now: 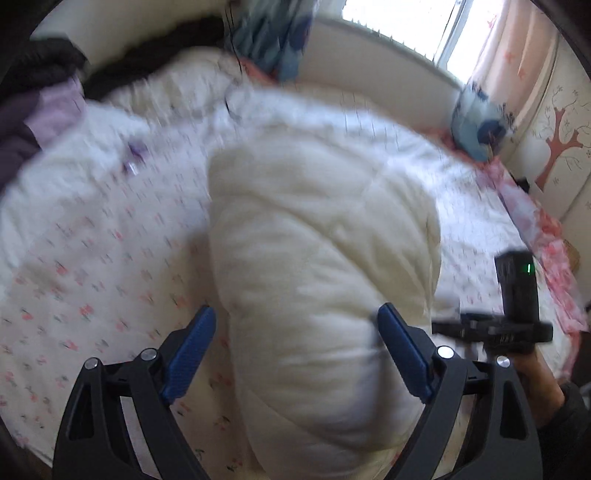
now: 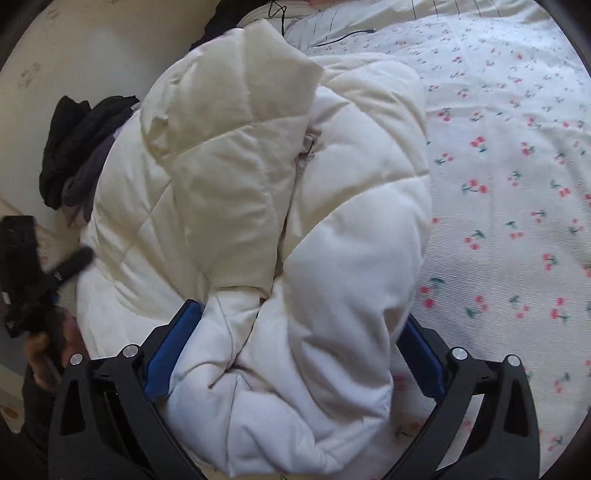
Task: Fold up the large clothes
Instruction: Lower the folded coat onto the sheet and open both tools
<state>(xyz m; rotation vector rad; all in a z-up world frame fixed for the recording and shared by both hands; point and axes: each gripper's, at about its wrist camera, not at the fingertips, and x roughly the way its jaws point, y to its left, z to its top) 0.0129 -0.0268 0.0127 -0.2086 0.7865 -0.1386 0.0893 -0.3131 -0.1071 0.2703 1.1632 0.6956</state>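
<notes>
A bulky white quilted coat [image 2: 258, 206] lies on a bed [image 2: 517, 155] covered with a cherry-print sheet, bundled into a long padded roll that runs from the near edge of the bed toward the headboard side. In the right wrist view the coat's sleeve and front panels are doubled over one another along the middle, which suggests the sides are already folded in and the length remains to be dealt with. The left gripper [image 1: 295, 354] hangs over the near end of the roll with its blue pads [image 1: 192, 354] spread wide to either side of the padding; neither pad presses into the cloth, so it holds nothing, and the wide stance suits a thick garment that a narrow opening could not straddle. The right gripper [image 2: 295, 354] is set around the other lobe of the coat, its fingers also far apart with the puffy fabric bulging between them; whether the pads bite or merely flank the cloth cannot be told, since the fabric hides much of the right-hand pad. A heap of dark clothes [image 2: 77, 147] sits at the far left edge of the bed, apart from the work, and blue patterned pillows [image 1: 480, 129] rest along the far edge below the window [image 1: 406, 18].
</notes>
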